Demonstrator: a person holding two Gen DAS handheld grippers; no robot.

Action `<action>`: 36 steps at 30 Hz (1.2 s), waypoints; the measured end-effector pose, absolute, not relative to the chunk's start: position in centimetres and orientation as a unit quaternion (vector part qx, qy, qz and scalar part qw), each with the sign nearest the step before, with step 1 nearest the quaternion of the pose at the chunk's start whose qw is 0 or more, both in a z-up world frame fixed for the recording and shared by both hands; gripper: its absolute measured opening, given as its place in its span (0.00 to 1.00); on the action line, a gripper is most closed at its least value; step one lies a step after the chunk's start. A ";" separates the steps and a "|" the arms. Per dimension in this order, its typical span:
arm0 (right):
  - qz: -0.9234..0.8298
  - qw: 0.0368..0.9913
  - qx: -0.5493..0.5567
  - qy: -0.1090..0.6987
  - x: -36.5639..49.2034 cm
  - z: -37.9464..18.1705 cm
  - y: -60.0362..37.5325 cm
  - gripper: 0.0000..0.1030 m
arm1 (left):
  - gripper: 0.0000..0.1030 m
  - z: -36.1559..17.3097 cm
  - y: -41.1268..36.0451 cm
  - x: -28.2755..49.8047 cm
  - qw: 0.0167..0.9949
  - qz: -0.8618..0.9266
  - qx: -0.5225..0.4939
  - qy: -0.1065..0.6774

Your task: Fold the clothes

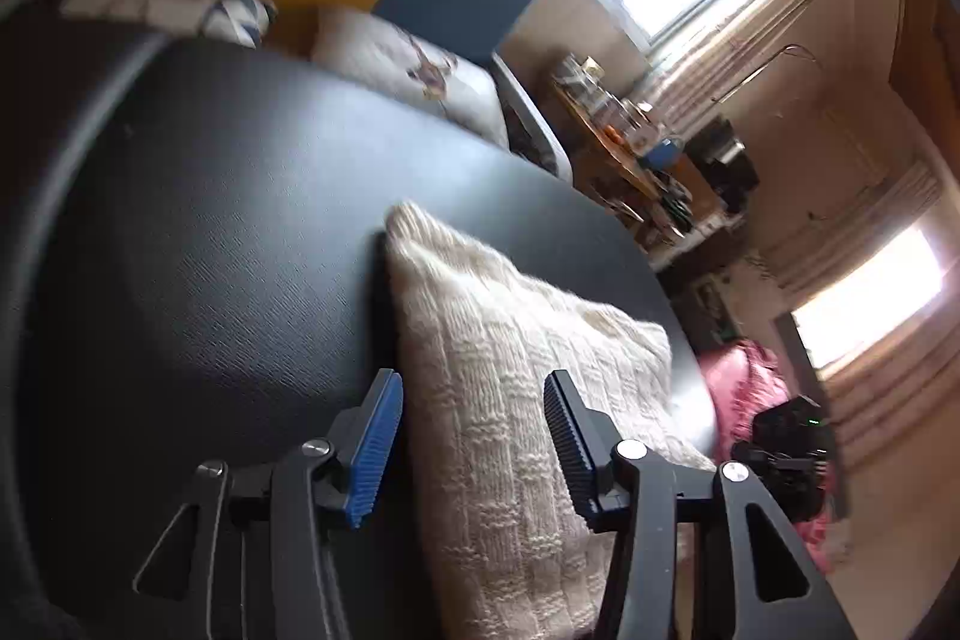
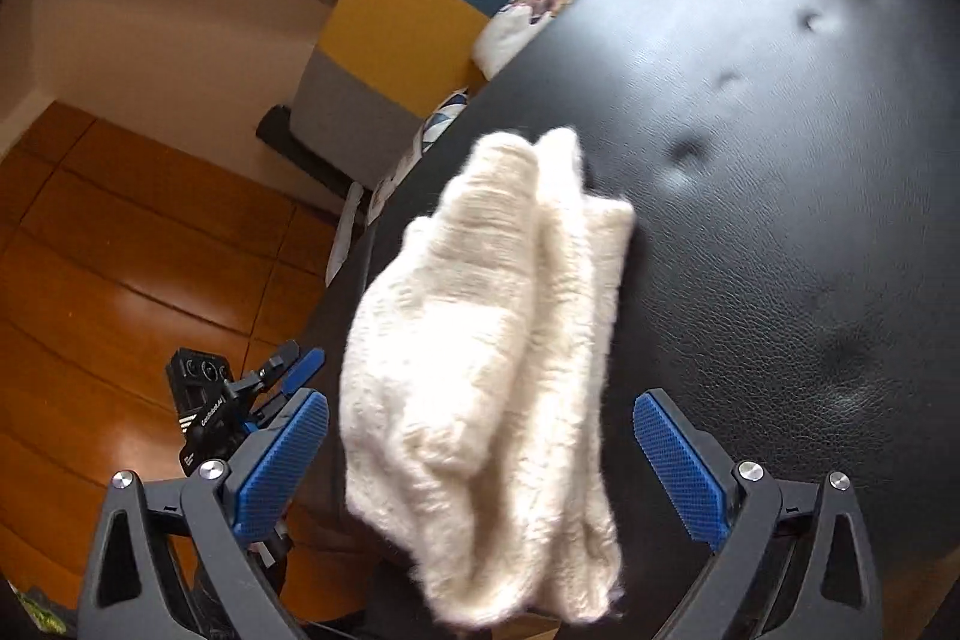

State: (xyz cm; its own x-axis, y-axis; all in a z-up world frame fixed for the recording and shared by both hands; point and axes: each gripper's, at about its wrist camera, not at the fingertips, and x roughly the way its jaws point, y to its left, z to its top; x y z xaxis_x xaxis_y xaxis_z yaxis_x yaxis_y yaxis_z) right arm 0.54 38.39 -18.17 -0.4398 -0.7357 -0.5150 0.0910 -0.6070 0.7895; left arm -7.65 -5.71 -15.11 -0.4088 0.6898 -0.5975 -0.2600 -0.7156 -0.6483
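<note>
On the left wrist view, we see a black padded surface [image 1: 228,232] with bare room left of the cream knit garment [image 1: 510,370], whose long axis runs away from our left gripper [image 1: 474,442]; jaws apart, holding nothing.

On the right wrist view, the garment [image 2: 480,340] lies folded along the surface's left edge [image 2: 384,220], above the wood floor [image 2: 120,250]. Our right gripper [image 2: 480,466] hovers wide open, empty.

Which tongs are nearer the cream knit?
Right, though barely. Right tongs open, straddling the cream knit's near end; left tongs open at its side edge.
</note>
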 end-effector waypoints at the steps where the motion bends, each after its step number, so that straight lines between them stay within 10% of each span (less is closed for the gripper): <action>1: -0.769 0.266 0.459 -0.356 0.4 -18.6 38.4 1.00 | 0.51 -15.6 -5.6 -7.8 0.298 0.799 -0.464 -0.241; 29: -0.781 0.292 0.480 -0.270 -1.9 -20.1 32.9 1.00 | 0.66 -20.0 0.2 -8.6 0.336 0.750 -0.522 -0.228; 36: -0.802 0.259 0.479 -0.244 -0.8 -19.9 32.9 0.63 | 0.48 -19.8 2.1 -7.2 0.355 0.764 -0.505 -0.190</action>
